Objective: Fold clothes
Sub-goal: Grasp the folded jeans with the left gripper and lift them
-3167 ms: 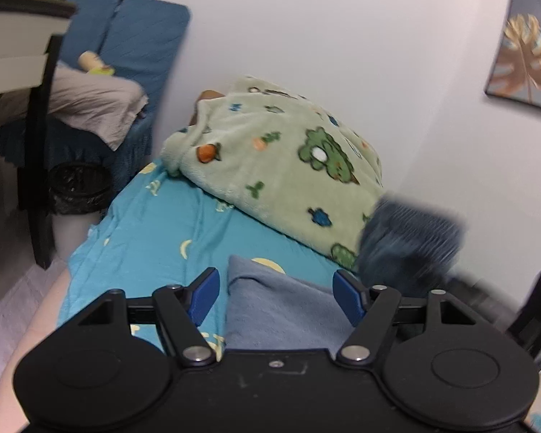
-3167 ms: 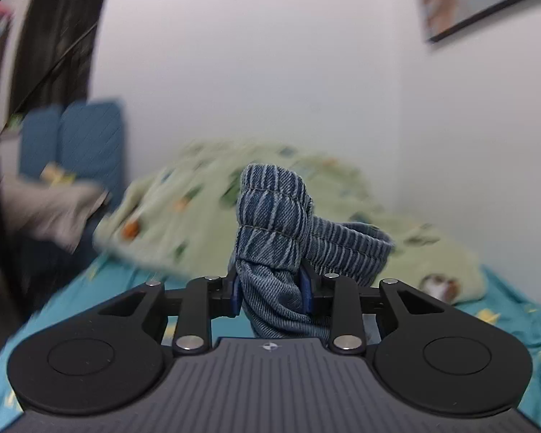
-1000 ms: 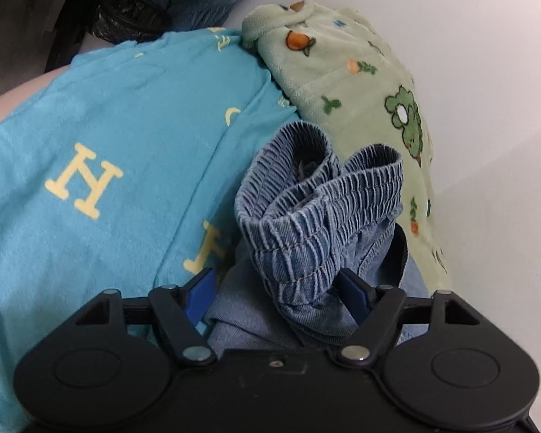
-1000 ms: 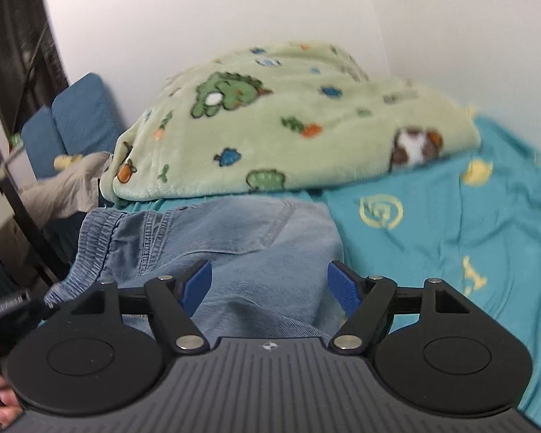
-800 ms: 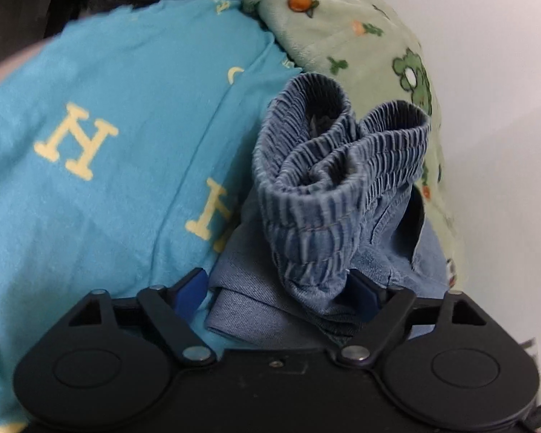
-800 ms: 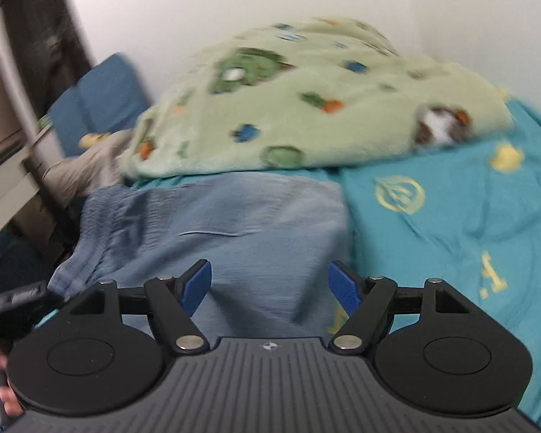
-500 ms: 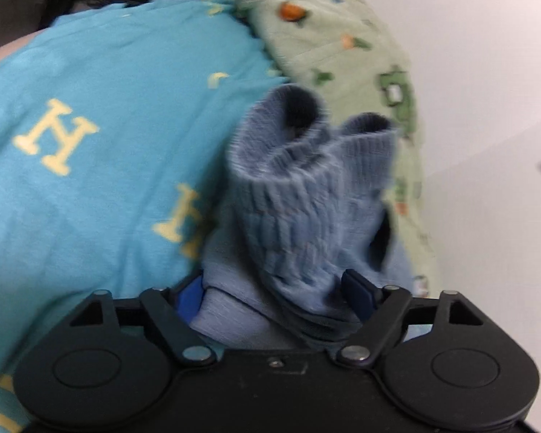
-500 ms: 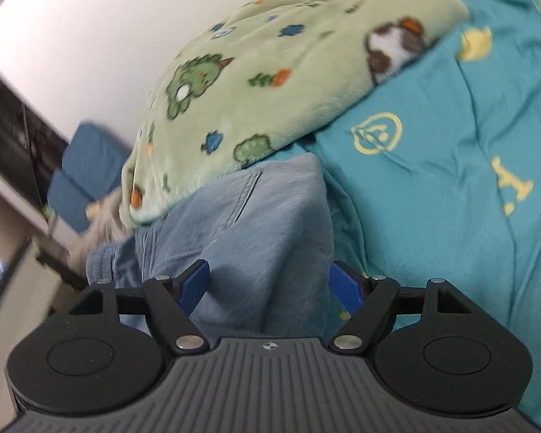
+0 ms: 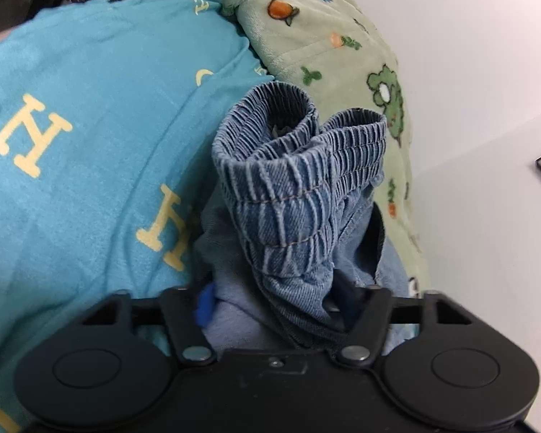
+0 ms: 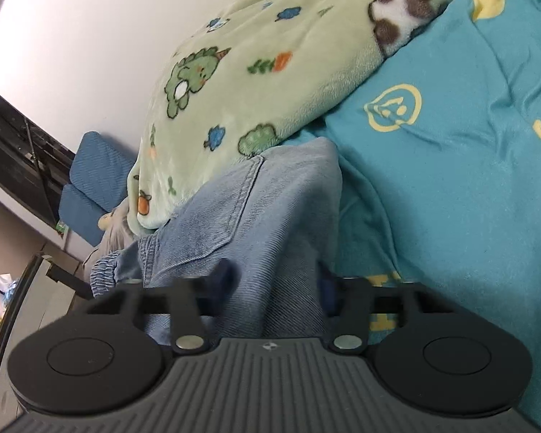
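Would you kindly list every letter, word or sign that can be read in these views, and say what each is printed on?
"H": large yellow letter on the teal bedsheet, left wrist view.
"H": second yellow letter on that sheet, beside the denim shorts.
Round yellow emblem on the sheet, right wrist view: a sign, no readable letters.
Other yellow marks are cut off or unreadable.

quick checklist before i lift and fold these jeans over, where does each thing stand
1. Left gripper has cloth: ok, its jaws have just been closing on the bunched waistband of the jeans.
2. Right gripper has cloth: ok, jaws just closing on the pale jeans leg.
3. Grips firm enough to lift: cannot tell, pads are half buried in denim.
4. Jeans clear of the green blanket: not ok, its edge lies against them.
5. Bedsheet not pinched along: cannot tell.
6. Jeans lying flat: not ok, waistband is crumpled.
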{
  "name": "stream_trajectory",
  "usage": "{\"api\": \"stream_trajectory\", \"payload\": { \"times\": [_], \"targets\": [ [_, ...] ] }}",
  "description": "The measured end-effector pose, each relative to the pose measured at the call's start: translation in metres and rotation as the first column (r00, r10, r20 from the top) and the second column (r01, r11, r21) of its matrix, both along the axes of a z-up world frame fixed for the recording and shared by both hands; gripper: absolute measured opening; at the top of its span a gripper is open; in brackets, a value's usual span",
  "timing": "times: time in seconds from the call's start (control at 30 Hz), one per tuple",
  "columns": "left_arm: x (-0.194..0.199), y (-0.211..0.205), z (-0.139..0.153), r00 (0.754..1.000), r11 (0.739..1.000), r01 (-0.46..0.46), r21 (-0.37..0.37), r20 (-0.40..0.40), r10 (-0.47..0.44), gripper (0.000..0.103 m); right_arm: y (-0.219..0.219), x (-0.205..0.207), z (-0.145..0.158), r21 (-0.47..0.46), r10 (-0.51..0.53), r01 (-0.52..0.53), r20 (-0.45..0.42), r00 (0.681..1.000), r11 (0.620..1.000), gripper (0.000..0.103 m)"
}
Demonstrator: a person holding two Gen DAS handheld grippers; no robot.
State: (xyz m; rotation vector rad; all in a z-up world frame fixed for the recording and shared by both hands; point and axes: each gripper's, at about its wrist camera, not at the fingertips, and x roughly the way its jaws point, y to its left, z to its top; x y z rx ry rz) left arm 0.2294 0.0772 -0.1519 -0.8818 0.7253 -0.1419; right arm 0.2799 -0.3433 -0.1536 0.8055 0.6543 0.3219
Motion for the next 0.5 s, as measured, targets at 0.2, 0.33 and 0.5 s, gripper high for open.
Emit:
{"api": "stream_trajectory", "payload": {
  "times": [0.2,0.33,0.5],
  "targets": [
    [-0.006,-0.009,0.024,1.000,0.998,-0.017,0.059,0.028,0.015,0.022,0.018,-0.007,0.036,-0.120,0.006,0.005,0.092,0.996,0.993,0.022],
    [-0.011,-0.017,0.055,0.999,0.997,-0.003,0.079,0.055,-0.002,0.021,0.021,-0.018,0.067,-0.162,0.000,0.026,0.161,0.987,0.986,0.020],
    [-0.027,-0.038,0.092,0.993,0.995,0.041,0.093,0.108,-0.051,0.021,0.005,-0.033,0.103,-0.142,-0.046,0.078,0.214,0.976,0.987,0.020]
  ]
}}
